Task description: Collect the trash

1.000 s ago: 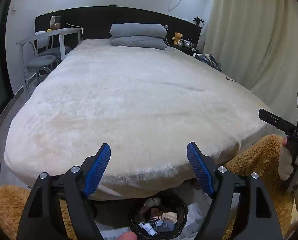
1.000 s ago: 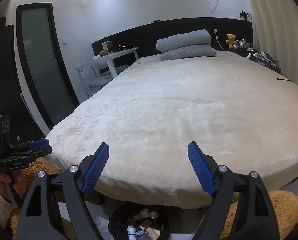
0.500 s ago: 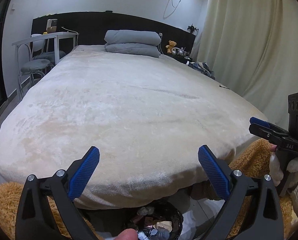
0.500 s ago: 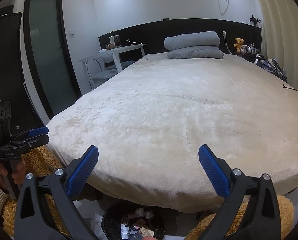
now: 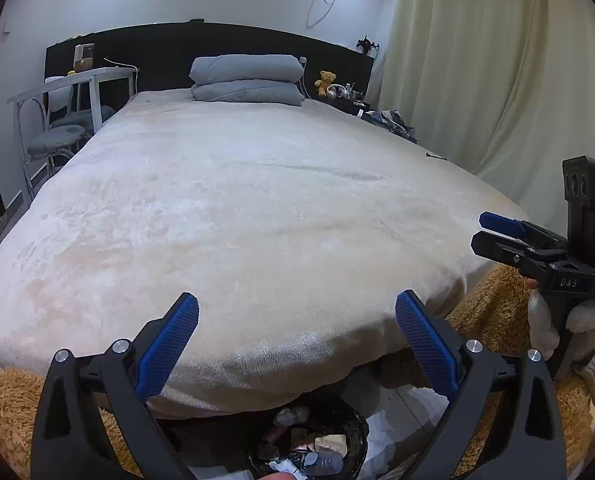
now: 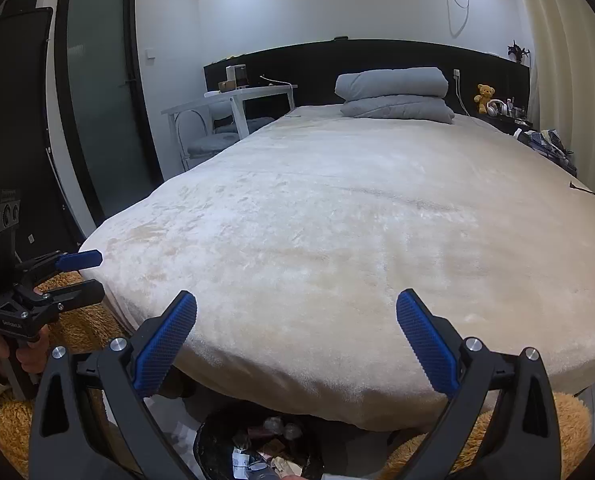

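A black trash bin (image 5: 309, 444) holding crumpled wrappers, paper and a plastic bottle stands on the floor at the foot of the bed, low between my fingers; it also shows in the right wrist view (image 6: 257, 450). My left gripper (image 5: 297, 344) is open and empty above the bin. My right gripper (image 6: 296, 342) is open and empty, also above the bin. Each gripper shows in the other's view: the right one (image 5: 509, 236) at the right, the left one (image 6: 73, 276) at the left. No loose trash shows on the bed.
A wide bed with a cream blanket (image 5: 237, 208) fills the view, with folded grey bedding (image 5: 245, 80) at its head. A white desk and chairs (image 6: 225, 120) stand at the left, a curtain (image 5: 497, 80) at the right. A brown shaggy rug (image 5: 493, 312) lies around the bin.
Both grippers have tilted up and drawn back a little, so more of the wall shows. Both have stayed open and empty. The bin has not moved.
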The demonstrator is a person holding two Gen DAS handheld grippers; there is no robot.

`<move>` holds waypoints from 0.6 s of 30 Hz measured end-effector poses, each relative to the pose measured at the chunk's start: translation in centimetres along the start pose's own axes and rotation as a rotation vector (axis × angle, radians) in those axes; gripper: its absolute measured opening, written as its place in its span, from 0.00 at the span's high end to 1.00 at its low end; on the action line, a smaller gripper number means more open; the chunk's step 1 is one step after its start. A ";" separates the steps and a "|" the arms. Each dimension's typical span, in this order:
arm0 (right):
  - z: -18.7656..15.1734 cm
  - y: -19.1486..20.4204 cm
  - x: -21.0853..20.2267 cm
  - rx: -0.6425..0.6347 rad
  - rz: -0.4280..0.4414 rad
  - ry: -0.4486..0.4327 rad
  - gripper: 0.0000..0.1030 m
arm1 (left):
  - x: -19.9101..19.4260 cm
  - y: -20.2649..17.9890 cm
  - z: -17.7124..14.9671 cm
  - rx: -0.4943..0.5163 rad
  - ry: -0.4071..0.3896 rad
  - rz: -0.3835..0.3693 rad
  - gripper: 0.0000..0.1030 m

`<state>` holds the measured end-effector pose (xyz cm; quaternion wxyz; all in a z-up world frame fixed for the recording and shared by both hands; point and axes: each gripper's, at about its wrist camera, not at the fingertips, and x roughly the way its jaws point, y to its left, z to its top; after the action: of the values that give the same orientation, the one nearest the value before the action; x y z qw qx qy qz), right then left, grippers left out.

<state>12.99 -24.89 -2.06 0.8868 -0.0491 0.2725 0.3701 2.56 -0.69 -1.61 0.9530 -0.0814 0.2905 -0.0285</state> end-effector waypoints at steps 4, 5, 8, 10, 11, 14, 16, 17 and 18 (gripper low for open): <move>0.0 0.1 0.2 -0.001 0.004 -0.002 0.04 | 0.2 -0.1 -0.1 0.005 0.005 0.002 0.06; 0.0 0.2 0.3 -0.003 0.005 -0.001 0.04 | 0.2 -0.1 -0.2 0.006 0.007 0.002 0.06; 0.0 0.5 0.3 -0.012 0.003 0.000 0.04 | 0.3 -0.1 -0.3 0.005 0.007 0.014 0.06; -0.1 0.5 0.4 -0.015 0.002 0.001 0.04 | 0.3 0.0 -0.3 0.001 0.008 0.010 0.06; -0.1 0.5 0.4 -0.017 0.001 0.001 0.04 | 0.3 -0.1 -0.3 0.001 0.007 0.009 0.06; -0.1 0.5 0.4 -0.019 -0.003 0.002 0.04 | 0.5 -0.3 -0.3 0.011 0.007 0.010 0.06; -0.1 0.6 0.4 -0.017 -0.003 0.003 0.04 | 0.6 -0.5 -0.4 0.021 0.009 0.007 0.06; -0.1 0.6 0.4 -0.017 -0.004 0.003 0.04 | 0.6 -0.6 -0.4 0.024 0.009 0.006 0.06; -0.1 0.6 0.4 -0.018 -0.003 0.002 0.04 | 0.6 -0.6 -0.4 0.026 0.009 0.006 0.06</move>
<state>12.78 -24.29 -2.27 0.8865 -0.0579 0.2702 0.3712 2.87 -1.40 -2.14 0.9527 -0.0680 0.2947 -0.0297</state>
